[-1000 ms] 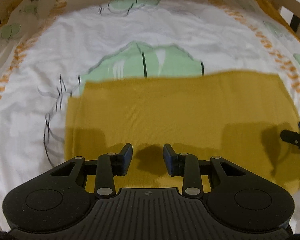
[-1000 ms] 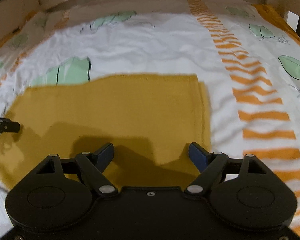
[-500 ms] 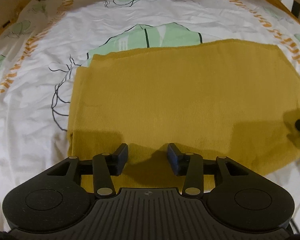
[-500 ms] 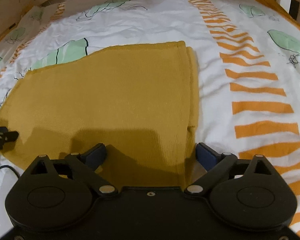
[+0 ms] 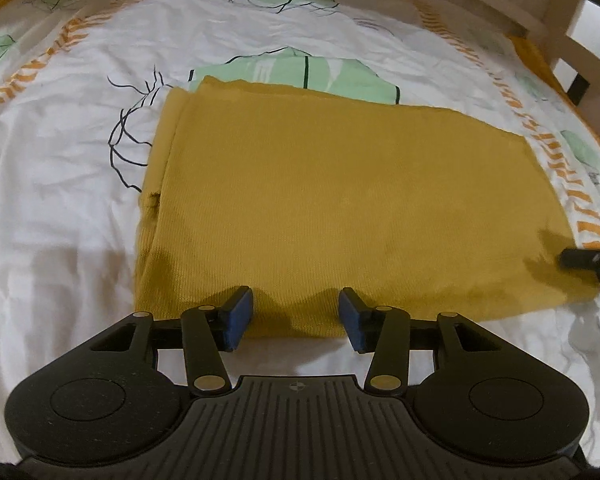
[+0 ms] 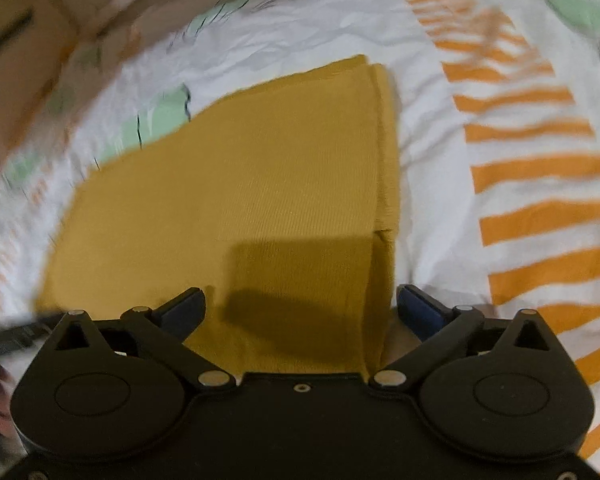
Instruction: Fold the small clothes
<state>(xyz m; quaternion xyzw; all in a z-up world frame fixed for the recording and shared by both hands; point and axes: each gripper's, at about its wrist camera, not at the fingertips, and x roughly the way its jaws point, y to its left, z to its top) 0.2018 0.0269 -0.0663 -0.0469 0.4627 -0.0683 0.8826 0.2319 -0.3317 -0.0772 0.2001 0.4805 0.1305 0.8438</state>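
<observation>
Just at 12 o'clock of both open, empty tools, left tool [image 5: 296, 316] and right tool [image 6: 300, 310], whose jaws have just been opening, lies the near hem of the folded mustard garment [image 5: 340, 200] on the bed [image 5: 60, 200], its long axis running 9 to 3.

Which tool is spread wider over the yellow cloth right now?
The right tool: it spans the yellow cloth past its right edge; the left tool is open narrower.

A white bedsheet [image 5: 52, 184] fills most of both views, wrinkled, printed with pale green leaves [image 5: 300, 72] outlined in black and bands of orange stripes [image 6: 540, 168] running down the right of the right wrist view. A pale wooden bed frame [image 5: 452, 4] curves along the top edge, upper right.
</observation>
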